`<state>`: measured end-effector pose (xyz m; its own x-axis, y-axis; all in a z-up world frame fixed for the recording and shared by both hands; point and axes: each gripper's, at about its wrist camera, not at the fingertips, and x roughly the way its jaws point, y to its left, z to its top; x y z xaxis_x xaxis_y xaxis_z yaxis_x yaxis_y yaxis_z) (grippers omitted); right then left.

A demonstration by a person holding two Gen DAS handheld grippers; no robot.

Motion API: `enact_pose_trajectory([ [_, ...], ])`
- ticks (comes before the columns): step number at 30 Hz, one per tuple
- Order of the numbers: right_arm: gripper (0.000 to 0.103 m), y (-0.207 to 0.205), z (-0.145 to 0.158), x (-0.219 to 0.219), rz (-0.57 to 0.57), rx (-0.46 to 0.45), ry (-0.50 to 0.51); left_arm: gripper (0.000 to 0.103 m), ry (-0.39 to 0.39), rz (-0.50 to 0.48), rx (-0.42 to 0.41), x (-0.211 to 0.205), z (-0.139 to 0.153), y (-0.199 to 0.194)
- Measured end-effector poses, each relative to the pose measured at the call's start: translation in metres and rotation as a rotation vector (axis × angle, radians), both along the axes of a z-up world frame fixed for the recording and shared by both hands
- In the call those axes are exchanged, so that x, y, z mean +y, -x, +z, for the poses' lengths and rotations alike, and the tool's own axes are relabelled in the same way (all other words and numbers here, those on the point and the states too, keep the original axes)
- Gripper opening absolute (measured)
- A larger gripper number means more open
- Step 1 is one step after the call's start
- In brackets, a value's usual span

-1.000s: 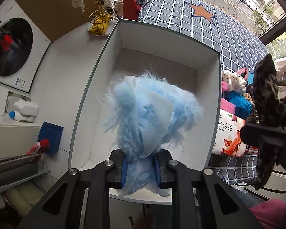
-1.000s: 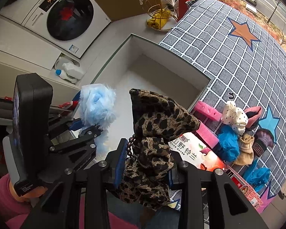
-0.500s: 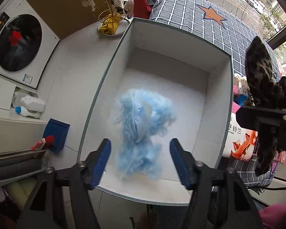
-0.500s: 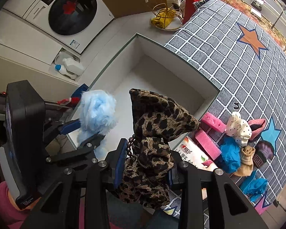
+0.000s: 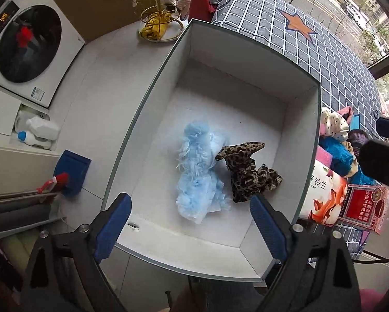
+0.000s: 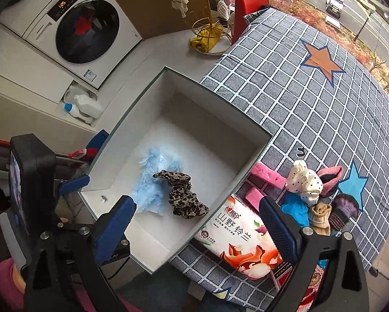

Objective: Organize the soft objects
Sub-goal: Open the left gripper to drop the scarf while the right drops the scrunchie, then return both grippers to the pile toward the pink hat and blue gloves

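Observation:
A fluffy light-blue piece (image 5: 199,179) (image 6: 152,182) lies on the floor of the white box (image 5: 306,156) (image 6: 215,119). A leopard-print fabric piece (image 5: 249,171) (image 6: 184,195) lies against its right side. My left gripper (image 5: 189,199) hangs above the box's near end; its jaws are opening with nothing between them. My right gripper (image 6: 197,201) is also above the box, and its jaws are opening empty. Neither gripper touches the two pieces.
Right of the box, on a checked star blanket (image 6: 311,91), lie a tissue pack (image 6: 241,236), pink sponges (image 6: 268,176), a polka-dot piece (image 6: 306,184) and other soft items. A washing machine (image 6: 85,31) and a gold rack (image 6: 210,33) stand behind.
The left gripper opened and the blue fluffy piece fell into the box. Then the right gripper opened and the leopard-print piece dropped beside it.

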<state>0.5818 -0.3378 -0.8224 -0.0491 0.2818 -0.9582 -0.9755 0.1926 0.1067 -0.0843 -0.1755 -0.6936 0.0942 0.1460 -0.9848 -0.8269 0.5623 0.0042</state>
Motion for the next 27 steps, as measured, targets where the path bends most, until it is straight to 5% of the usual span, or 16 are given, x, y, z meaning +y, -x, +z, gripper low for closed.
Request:
enact_pose_trajectory([
  [27, 0.098, -0.031, 0.013, -0.024, -0.076, 0.079, -0.067, 0.094, 0.022, 0.044, 0.114, 0.009, -0.041, -0.235],
])
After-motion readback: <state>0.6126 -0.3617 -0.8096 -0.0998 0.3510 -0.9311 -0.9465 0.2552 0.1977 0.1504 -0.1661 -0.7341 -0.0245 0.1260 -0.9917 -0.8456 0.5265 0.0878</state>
